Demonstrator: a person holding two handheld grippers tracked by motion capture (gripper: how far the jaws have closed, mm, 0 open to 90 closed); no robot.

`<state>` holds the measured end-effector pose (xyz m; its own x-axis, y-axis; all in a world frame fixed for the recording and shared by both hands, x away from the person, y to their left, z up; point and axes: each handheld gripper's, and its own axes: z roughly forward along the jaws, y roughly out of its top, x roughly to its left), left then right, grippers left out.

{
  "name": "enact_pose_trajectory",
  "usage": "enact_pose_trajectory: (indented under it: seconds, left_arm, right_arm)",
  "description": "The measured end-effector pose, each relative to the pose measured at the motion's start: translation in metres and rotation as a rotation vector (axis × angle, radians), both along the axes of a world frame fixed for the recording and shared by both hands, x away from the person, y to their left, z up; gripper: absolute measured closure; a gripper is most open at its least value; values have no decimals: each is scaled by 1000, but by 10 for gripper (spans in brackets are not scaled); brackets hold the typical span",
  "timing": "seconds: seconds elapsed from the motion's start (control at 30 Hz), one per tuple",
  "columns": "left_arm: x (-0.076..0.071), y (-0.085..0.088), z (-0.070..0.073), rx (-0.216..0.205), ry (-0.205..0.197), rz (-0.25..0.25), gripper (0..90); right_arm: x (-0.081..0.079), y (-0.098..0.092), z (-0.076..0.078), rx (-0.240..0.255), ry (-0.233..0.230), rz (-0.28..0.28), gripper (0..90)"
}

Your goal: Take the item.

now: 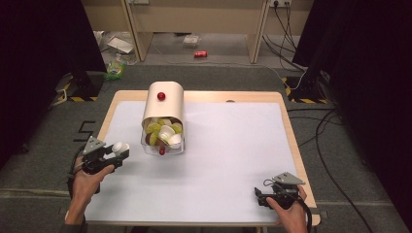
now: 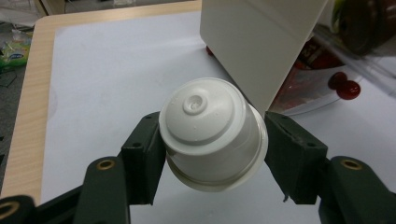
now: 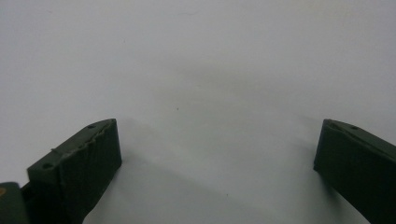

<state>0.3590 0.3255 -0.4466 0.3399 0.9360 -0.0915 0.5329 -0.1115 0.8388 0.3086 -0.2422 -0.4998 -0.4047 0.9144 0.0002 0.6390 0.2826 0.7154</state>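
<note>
My left claw [image 2: 212, 144] has a little white cup [image 2: 212, 133] squeezed between its two jaws. The jaws press on the cup's sides, and the cup's round bottom points away from me. I think my job now is to carry this cup without dropping it, so I should keep the squeeze soft and steady. Too hard and the thin cup could bend. I should also keep it level and move slowly.

My right claw [image 1: 262, 196] sits low near my corner of the counter [image 1: 233, 145]. Its jaws are wide apart with nothing in them.

Just past the cup is a clear box [image 1: 163, 141] full of white and green cups. A tall cream lid [image 1: 165, 102] with a red knob [image 1: 161, 96] leans over the box's far end.
</note>
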Motion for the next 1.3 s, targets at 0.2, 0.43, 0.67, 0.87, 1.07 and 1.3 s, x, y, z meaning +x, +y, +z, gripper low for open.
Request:
enact_pose_trajectory:
  seconds: [0.2, 0.43, 0.67, 0.87, 1.07, 1.3]
  left_arm:
    - [1, 3, -10, -1, 15, 18, 404]
    - [3, 6, -18, 10, 32, 29, 404]
    - [5, 5, -26, 21, 52, 32, 403]
    - [8, 6, -33, 35, 70, 42, 403]
    - [10, 9, -40, 53, 86, 59, 403]
    - [11, 8, -47, 74, 98, 62, 403]
  right_arm:
    - [0, 0, 0, 0, 1, 0, 10]
    - [0, 0, 0, -2, 0, 3, 10]
    - [0, 0, 0, -3, 0, 4, 9]
    - [0, 0, 0, -3, 1, 4, 9]
    - [0, 0, 0, -3, 0, 4, 9]
    - [0, 0, 0, -3, 0, 3, 9]
